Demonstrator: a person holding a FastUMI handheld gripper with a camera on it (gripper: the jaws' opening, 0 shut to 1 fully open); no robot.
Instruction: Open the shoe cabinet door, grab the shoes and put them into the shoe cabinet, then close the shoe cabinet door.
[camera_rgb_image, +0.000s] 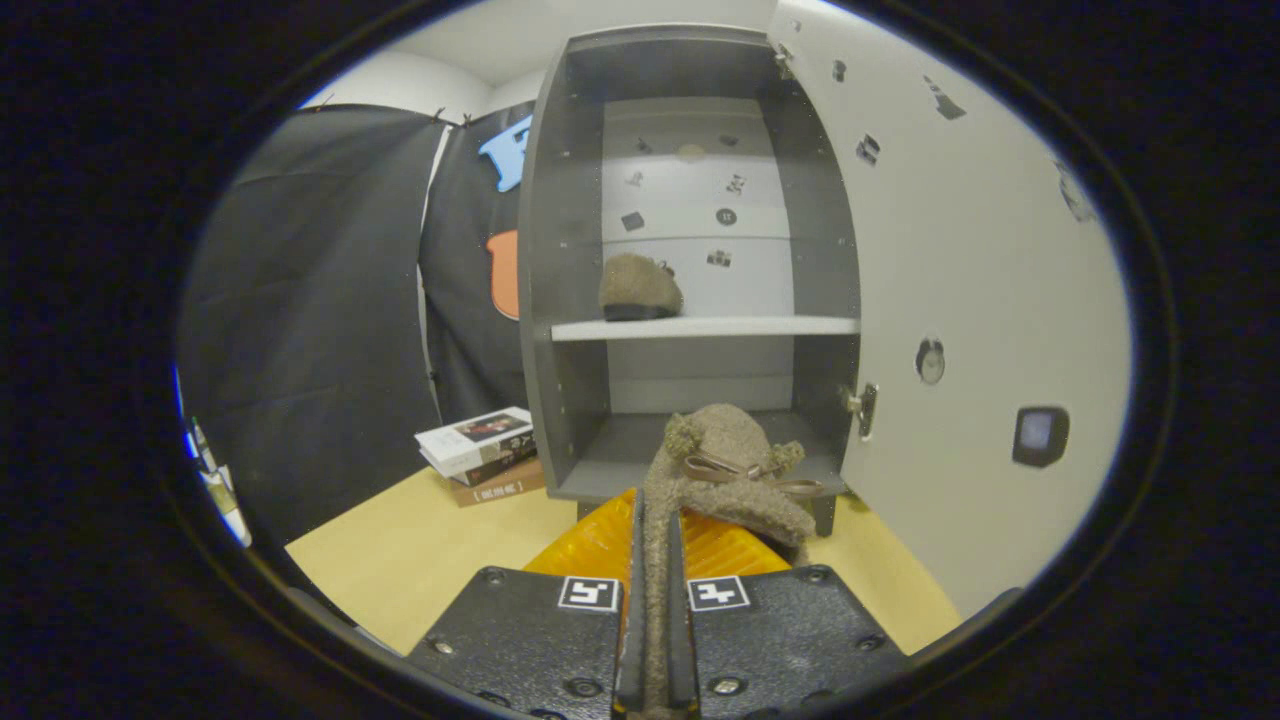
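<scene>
While its door (960, 300) stands swung wide to the right, the grey shoe cabinet (560, 250) shows two open compartments divided by a pale shelf (740, 326). One fuzzy tan slipper (638, 287) already sits on that shelf, toward its left end, against the cabinet's pale back panel. A second fuzzy slipper (735, 470) hangs in the gripper (657, 560), both fingers clenched tight on the edge of its collar, with the toe, its pompoms and a small brown bow pointing ahead and to the right. The held slipper is raised just in front of the lower compartment's floor, near its front lip. Below and left of the cabinet, a small stack of books (482, 453) rests on the yellow tabletop (400, 560), beside the cabinet's left wall. Small stickers dot the inside of the door and the back panel.
</scene>
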